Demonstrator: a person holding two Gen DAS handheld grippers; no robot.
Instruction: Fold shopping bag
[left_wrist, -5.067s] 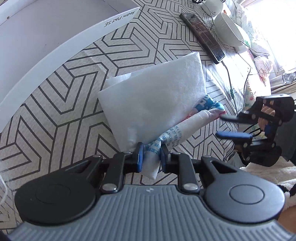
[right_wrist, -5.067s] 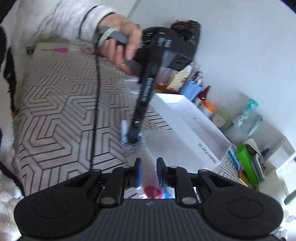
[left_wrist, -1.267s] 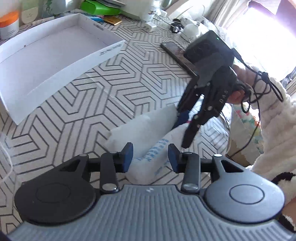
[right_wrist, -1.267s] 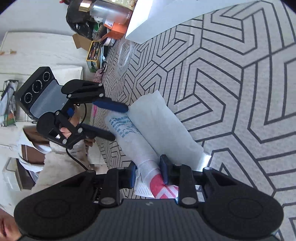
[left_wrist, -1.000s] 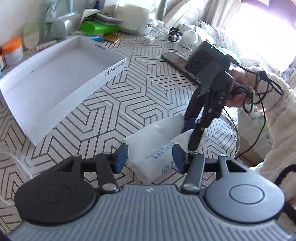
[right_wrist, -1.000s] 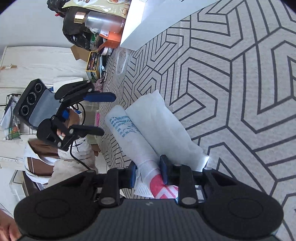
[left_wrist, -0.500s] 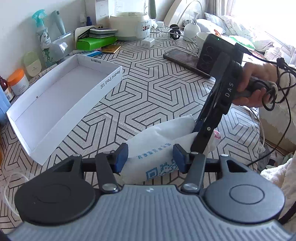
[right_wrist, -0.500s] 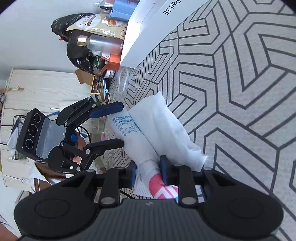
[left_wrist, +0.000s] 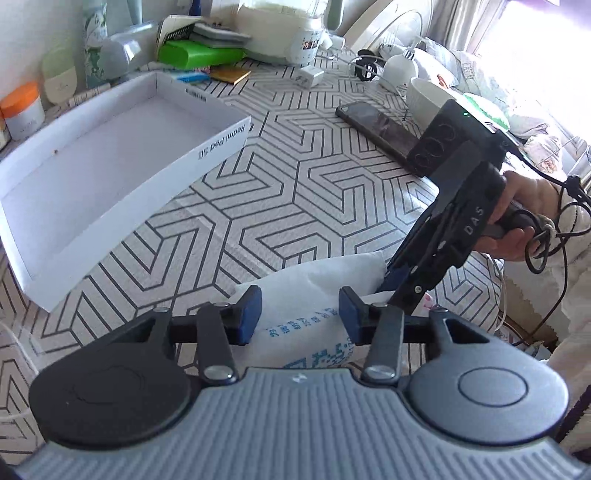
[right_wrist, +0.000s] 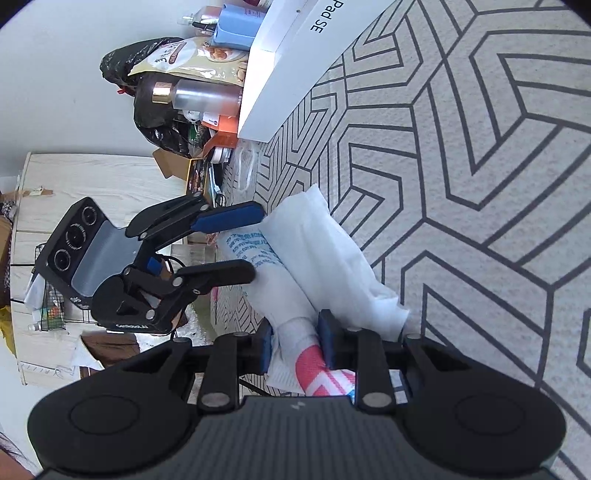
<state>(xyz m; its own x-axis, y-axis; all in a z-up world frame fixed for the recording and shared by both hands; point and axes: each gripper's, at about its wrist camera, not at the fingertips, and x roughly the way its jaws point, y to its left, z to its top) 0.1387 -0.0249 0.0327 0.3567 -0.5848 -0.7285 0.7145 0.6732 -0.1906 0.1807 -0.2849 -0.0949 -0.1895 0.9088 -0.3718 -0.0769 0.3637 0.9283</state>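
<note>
The right gripper (right_wrist: 295, 341) is clamping its fingers on one end of the shopping bag (right_wrist: 291, 280), on the red-and-white printed part of the roll, and is pinning that end low over the counter (right_wrist: 480, 184). The left gripper (left_wrist: 300, 314) is closing its fingers around the other end, the one with blue print; the roll is sitting between the pads, but in the right wrist view the pads are still standing just clear of the cloth, so nothing is gripped there yet.

The bag is lying on the patterned counter as a loose white roll with a flatter flap beside it, near the person's edge. By the look of it, the folding is well along: the cloth is already gathered into a narrow bundle, and the step in hand is getting hold of both ends. The next move probably calls for the left fingers to finish closing squarely on the roll, without letting the soft layers spring open, so the two ends can be brought together or tightened.

Further out, an open white box (left_wrist: 122, 147) is lying to the far left, well apart from the bag, and a dark phone (left_wrist: 376, 129) is lying far right beside a white bowl (left_wrist: 428, 98). Bottles, jars and a green case are crowding the far edge. None of these is blocking the bundle; the right gripper's dangling cable (left_wrist: 546, 236) is the nearest snag.
</note>
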